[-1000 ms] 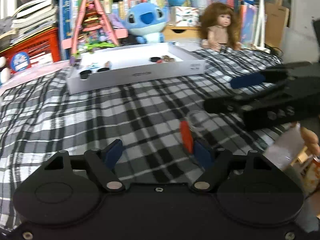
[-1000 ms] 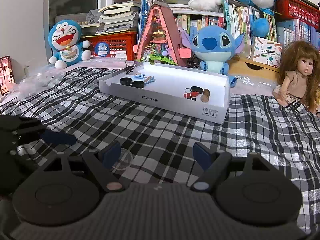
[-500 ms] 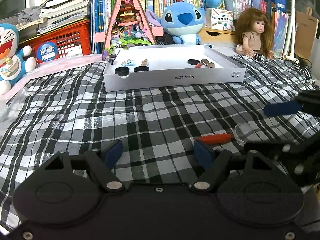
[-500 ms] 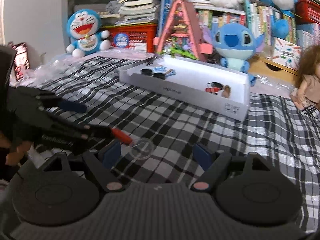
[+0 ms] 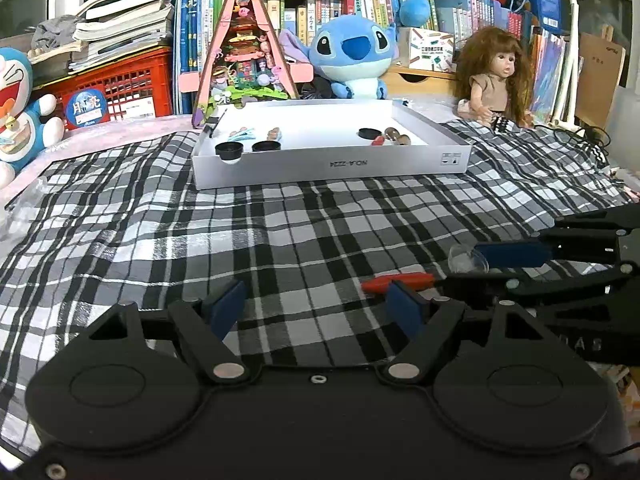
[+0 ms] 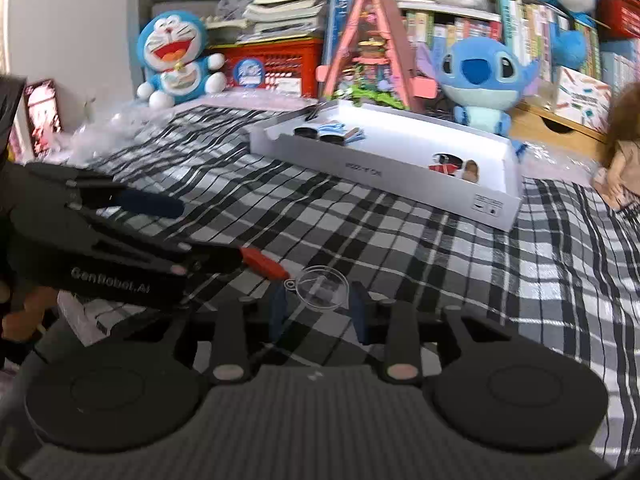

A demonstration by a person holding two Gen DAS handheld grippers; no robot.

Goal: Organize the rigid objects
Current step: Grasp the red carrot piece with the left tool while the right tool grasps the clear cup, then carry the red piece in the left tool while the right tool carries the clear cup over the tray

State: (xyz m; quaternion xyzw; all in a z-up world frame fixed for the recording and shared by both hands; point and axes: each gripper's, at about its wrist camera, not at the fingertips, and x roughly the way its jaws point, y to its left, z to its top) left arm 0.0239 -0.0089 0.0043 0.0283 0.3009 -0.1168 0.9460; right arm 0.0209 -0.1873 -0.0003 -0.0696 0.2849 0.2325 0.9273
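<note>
Fingers of the right gripper pinch a small clear plastic dish from both sides, low over the black-and-white plaid cloth. At nine o'clock of the dish in the right wrist view, a red pen-like stick lies against the left gripper's right finger; that gripper is spread wide, holding nothing. At twelve o'clock across the cloth sits a white shallow cardboard box holding black round lids and small pieces.
</note>
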